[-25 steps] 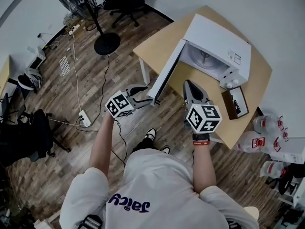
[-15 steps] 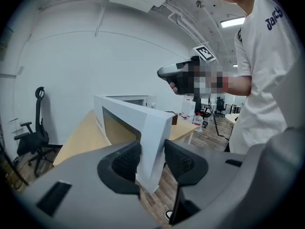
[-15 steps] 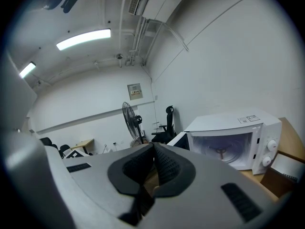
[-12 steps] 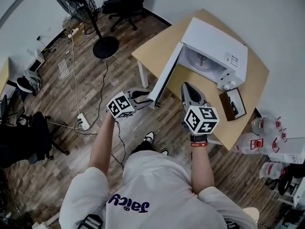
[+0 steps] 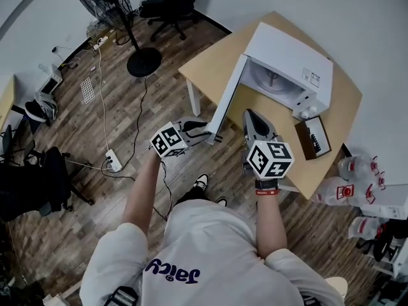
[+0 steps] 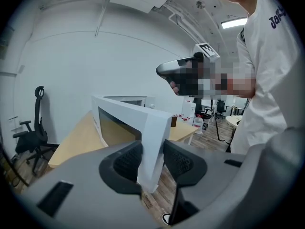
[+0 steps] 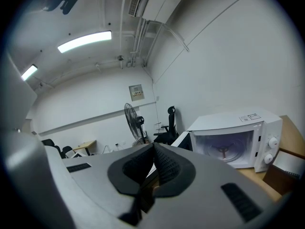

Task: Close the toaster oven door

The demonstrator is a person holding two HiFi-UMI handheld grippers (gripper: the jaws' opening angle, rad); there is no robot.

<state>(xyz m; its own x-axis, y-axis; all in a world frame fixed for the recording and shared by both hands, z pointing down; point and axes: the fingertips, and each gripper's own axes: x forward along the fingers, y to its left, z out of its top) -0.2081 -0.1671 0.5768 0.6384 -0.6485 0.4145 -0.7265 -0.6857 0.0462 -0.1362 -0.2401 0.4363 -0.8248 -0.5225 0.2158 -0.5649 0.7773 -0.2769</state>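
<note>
1. Shifted since a second ago: left gripper (image 5: 205,136), formerly spread wide beside the door (image 5: 227,101), now closing, its pads meeting the door's free edge.
2. Table (image 5: 207,59): carries the toaster oven (image 5: 288,59), cavity exposed.
3. Door: swung wide open; this grip likely readies the closing swing.
4. Right gripper (image 5: 250,116): jaws together, empty, idle nearby.

A white, box-shaped toaster oven (image 5: 290,56) stands on the light wooden table (image 5: 331,116), set back from the near edge. Two round knobs sit one above the other at the right of its front. Its white cavity is open, with a small spindle on the floor inside. The door (image 5: 223,104), white-framed with a dark window, is hinged on the left and stands upright, swung wide, its free edge out past the table's edge
</note>
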